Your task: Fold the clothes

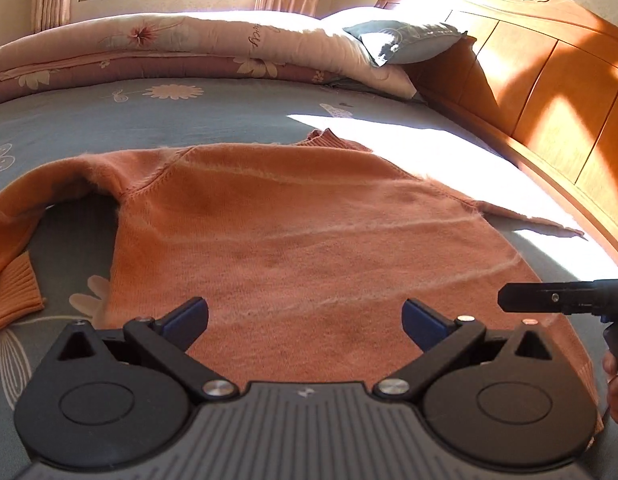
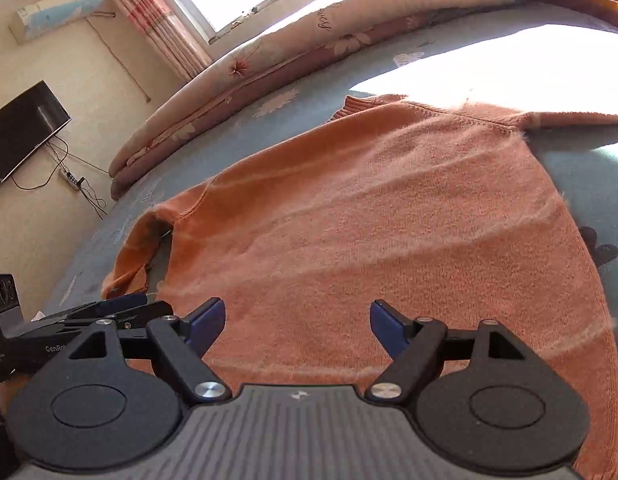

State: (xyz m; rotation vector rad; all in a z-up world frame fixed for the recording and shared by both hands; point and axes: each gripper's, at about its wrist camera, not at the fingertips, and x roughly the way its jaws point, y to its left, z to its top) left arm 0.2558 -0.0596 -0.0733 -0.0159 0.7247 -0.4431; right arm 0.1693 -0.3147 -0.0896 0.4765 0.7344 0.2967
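An orange knit sweater [image 1: 293,220] lies flat on the blue-grey bed sheet [image 1: 109,120], collar far, hem toward me. Its left sleeve [image 1: 25,216] bends down the left side and ends in a ribbed cuff. In the right wrist view the same sweater [image 2: 389,208] fills the middle, with the other sleeve [image 2: 569,116] stretching right into sunlight. My left gripper [image 1: 305,322] hovers open over the hem with nothing between its blue pads. My right gripper [image 2: 297,326] is also open above the hem. Its black body [image 1: 561,298] enters the left wrist view from the right.
A rolled floral quilt [image 1: 189,48] and a grey pillow [image 1: 405,40] lie along the far side of the bed. The wooden headboard [image 1: 549,100] runs down the right. A wall television [image 2: 25,128] and an air conditioner [image 2: 57,12] are off to the left.
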